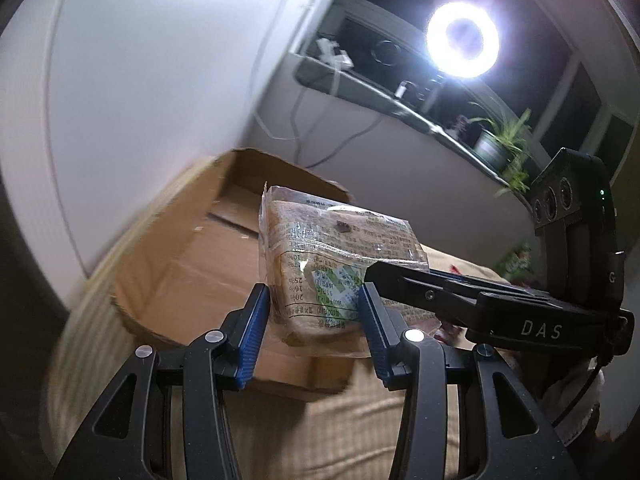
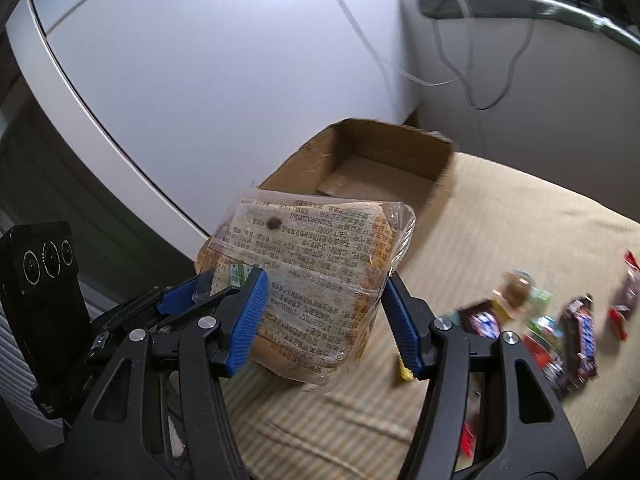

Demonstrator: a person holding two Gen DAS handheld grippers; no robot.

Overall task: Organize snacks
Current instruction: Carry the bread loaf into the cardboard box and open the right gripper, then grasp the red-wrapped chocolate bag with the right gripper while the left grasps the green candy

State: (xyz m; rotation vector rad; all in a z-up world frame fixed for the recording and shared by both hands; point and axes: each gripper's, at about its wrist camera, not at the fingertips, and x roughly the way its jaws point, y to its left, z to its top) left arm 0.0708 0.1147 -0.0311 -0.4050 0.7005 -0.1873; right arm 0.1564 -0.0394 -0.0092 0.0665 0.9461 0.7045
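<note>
A clear-wrapped packet of sliced bread (image 1: 336, 264) (image 2: 316, 272) hangs in the air, its printed label facing up, just in front of an open brown cardboard box (image 1: 172, 280) (image 2: 380, 140). My left gripper (image 1: 314, 300) is shut on its lower end, blue pads pressing both sides. My right gripper (image 2: 326, 284) is shut on the same packet from the other side. One right finger (image 1: 420, 292) reaches in from the right in the left wrist view. In the right wrist view the left gripper's fingers (image 2: 176, 296) come in from the left. The box looks empty inside.
The box rests on a beige striped cloth (image 2: 500, 220) against a white cabinet (image 2: 200, 80). Several wrapped chocolate bars and small snacks (image 2: 580, 328) lie on the cloth to the right. Behind are hanging cables (image 2: 472, 80), a ring light (image 1: 462, 40) and a potted plant (image 1: 496, 148) on a sill.
</note>
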